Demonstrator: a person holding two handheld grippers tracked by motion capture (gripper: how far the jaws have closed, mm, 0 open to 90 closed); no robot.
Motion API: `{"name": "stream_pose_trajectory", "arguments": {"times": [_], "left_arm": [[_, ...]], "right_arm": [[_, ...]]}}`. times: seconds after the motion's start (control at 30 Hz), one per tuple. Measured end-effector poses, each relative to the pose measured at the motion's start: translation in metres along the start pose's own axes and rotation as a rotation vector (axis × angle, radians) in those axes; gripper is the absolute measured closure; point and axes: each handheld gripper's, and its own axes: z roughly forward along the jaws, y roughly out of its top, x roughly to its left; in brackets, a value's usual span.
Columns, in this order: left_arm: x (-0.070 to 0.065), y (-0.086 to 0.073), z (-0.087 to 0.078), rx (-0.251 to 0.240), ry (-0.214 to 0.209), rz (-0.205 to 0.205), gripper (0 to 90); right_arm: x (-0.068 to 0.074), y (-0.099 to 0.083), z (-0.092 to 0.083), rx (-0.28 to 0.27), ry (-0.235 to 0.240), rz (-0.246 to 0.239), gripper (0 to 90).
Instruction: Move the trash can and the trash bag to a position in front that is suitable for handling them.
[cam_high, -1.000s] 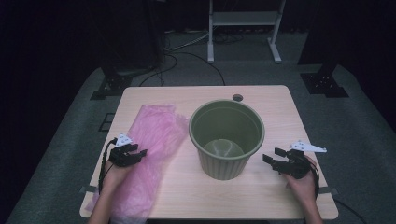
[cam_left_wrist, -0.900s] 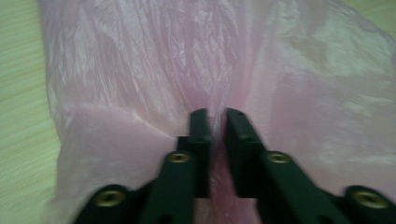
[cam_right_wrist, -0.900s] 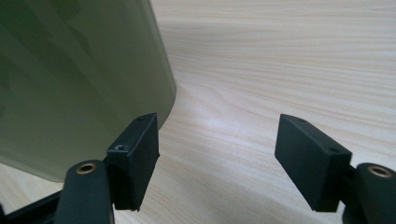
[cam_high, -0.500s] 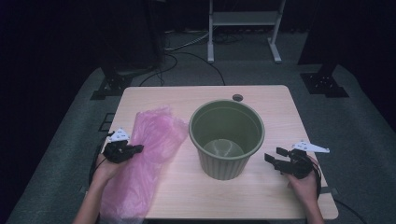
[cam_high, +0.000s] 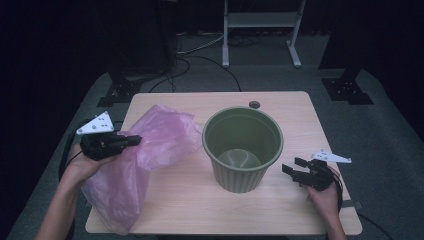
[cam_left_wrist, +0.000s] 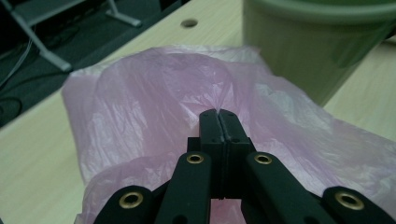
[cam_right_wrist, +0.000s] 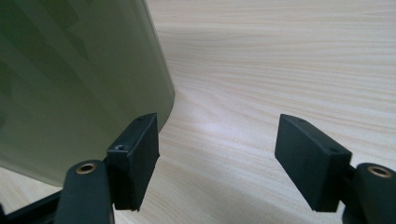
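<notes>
Left gripper (cam_high: 134, 139) is clamped on a fold of the pink bag (cam_high: 150, 150), lifting it beside the green bucket (cam_high: 243, 150). Film looks light, limp, slippery; best pinched at an edge. Right gripper (cam_high: 291, 165) gapes, holding nothing.

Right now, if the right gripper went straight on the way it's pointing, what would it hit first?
Probably the green pot. The right gripper points left at its lower wall, jaws open, with bare table between them; its left pad sits nearest the pot.
</notes>
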Motion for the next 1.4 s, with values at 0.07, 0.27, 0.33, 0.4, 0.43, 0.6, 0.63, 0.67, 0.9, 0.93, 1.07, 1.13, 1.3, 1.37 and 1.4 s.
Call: {"name": "stream_pose_trajectory", "arguments": {"times": [0.07, 0.27, 0.33, 0.4, 0.43, 0.6, 0.63, 0.67, 0.9, 0.93, 1.07, 1.13, 1.3, 1.37, 1.4], "left_arm": [[-0.003, 0.013, -0.009, -0.018, -0.009, 0.020, 90.0], [-0.010, 0.055, -0.039, -0.066, 0.011, 0.094, 90.0], [-0.014, 0.069, -0.047, -0.072, 0.011, 0.118, 90.0], [-0.019, 0.080, -0.052, -0.075, 0.005, 0.141, 90.0], [-0.022, 0.086, -0.054, -0.078, 0.000, 0.153, 89.9], [-0.037, 0.112, -0.056, -0.080, -0.036, 0.215, 89.9], [-0.041, 0.116, -0.054, -0.078, -0.047, 0.225, 89.9], [-0.044, 0.120, -0.052, -0.075, -0.059, 0.235, 89.9], [-0.062, 0.136, -0.032, -0.016, -0.190, 0.281, 89.9], [-0.063, 0.138, -0.030, -0.007, -0.210, 0.285, 89.9], [-0.069, 0.146, -0.019, 0.048, -0.291, 0.304, 89.9], [-0.071, 0.151, -0.011, 0.081, -0.327, 0.314, 89.9], [-0.071, 0.164, 0.016, 0.170, -0.393, 0.319, 89.8], [-0.071, 0.170, 0.028, 0.205, -0.413, 0.322, 89.8], [-0.071, 0.173, 0.035, 0.223, -0.421, 0.327, 89.8]], "right_arm": [[0.000, 0.000, 0.000, 0.001, 0.000, 0.000, 29.7], [-0.001, 0.000, -0.001, 0.001, -0.001, 0.000, 29.7], [-0.001, 0.000, -0.001, 0.000, -0.001, 0.001, 29.7], [-0.001, 0.000, -0.001, 0.000, 0.000, 0.001, 29.7], [-0.001, 0.000, -0.001, 0.000, 0.000, 0.001, 29.7], [-0.001, 0.000, -0.001, 0.002, 0.000, -0.005, 29.7], [-0.001, 0.000, -0.001, 0.002, 0.000, -0.006, 29.7], [-0.001, 0.000, -0.001, 0.002, 0.000, -0.006, 29.7], [-0.002, 0.000, -0.003, -0.005, -0.001, 0.000, 29.7], [-0.003, 0.000, -0.004, -0.008, -0.001, -0.003, 29.7], [-0.004, 0.000, -0.004, -0.009, -0.003, 0.002, 29.7], [-0.004, 0.001, -0.005, -0.010, -0.004, 0.003, 29.7], [-0.005, 0.001, -0.006, -0.018, -0.004, 0.004, 29.7], [-0.006, 0.002, -0.007, -0.021, -0.004, 0.010, 29.7], [-0.006, 0.002, -0.007, -0.023, -0.004, 0.009, 29.7]]}}
